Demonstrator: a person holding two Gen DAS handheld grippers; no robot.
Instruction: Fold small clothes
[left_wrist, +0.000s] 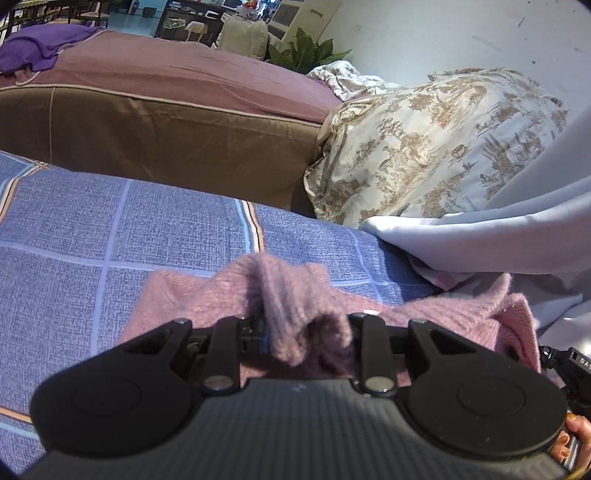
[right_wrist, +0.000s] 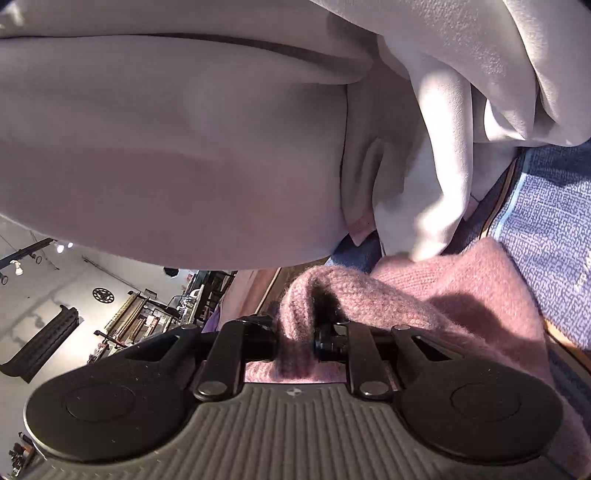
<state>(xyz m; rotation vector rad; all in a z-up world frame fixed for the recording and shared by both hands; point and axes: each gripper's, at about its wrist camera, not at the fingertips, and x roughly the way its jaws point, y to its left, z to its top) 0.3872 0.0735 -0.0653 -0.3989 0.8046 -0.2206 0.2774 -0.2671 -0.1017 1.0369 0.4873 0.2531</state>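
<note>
A fuzzy pink knit garment (left_wrist: 207, 295) lies on the blue checked bedspread (left_wrist: 74, 229). My left gripper (left_wrist: 306, 328) is shut on a bunched fold of the pink knit, which humps up between its jaws. In the right wrist view my right gripper (right_wrist: 297, 339) is shut on another bunched fold of the same pink knit garment (right_wrist: 461, 295), lifted a little off the blue bedspread (right_wrist: 554, 206). The fingertips of both grippers are hidden in the wool.
A pale grey cloth (left_wrist: 498, 236) lies right of the knit and fills the top of the right wrist view (right_wrist: 184, 129). A floral pillow (left_wrist: 424, 147) and a brown bed (left_wrist: 166, 140) with a purple cloth (left_wrist: 40, 48) lie beyond.
</note>
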